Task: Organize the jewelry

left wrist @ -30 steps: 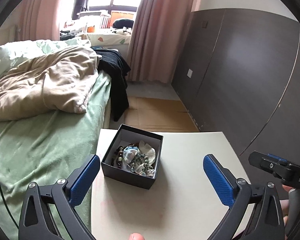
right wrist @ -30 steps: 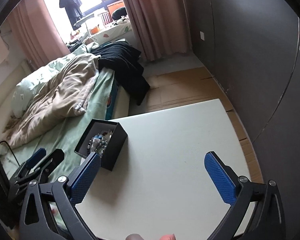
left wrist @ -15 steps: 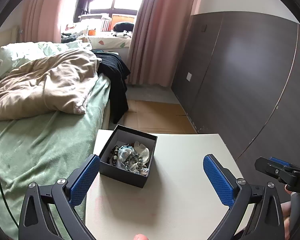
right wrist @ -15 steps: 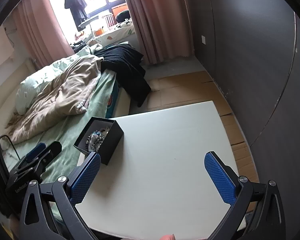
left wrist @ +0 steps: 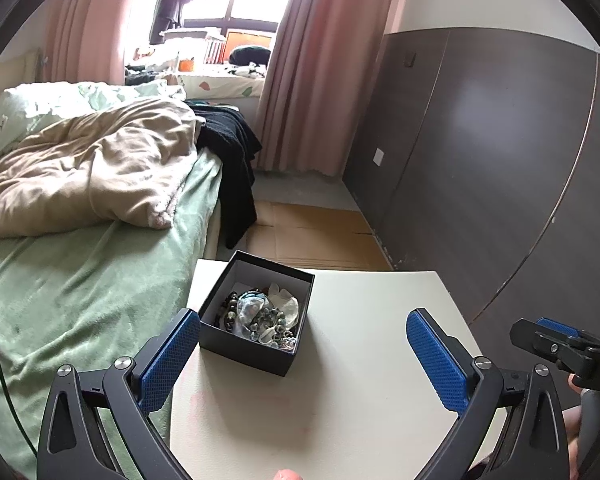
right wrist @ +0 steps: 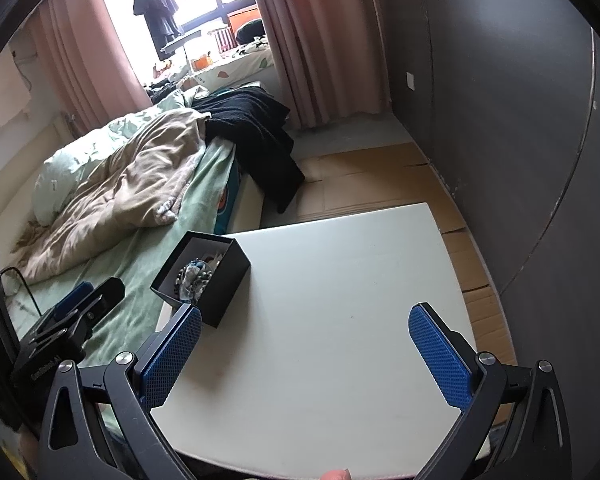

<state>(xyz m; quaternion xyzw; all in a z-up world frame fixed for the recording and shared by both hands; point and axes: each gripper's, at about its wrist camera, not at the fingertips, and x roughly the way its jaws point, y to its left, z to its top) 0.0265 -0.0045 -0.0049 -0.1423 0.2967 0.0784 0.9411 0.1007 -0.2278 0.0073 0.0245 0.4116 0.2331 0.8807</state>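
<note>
A small black box stands open near the left edge of a white table. It holds a heap of beaded bracelets and clear stones. The box also shows in the right wrist view, with the jewelry inside. My left gripper is open and empty, held above the table just in front of the box. My right gripper is open and empty over the middle of the table, to the right of the box.
A bed with a green sheet and a beige quilt adjoins the table's left side. Black clothing hangs off the bed. A dark wall panel runs along the right. Cardboard covers the floor beyond the table.
Both grippers have pulled back and up from the table, so the box looks smaller and farther away. Both stay open and empty. The box has not moved.
</note>
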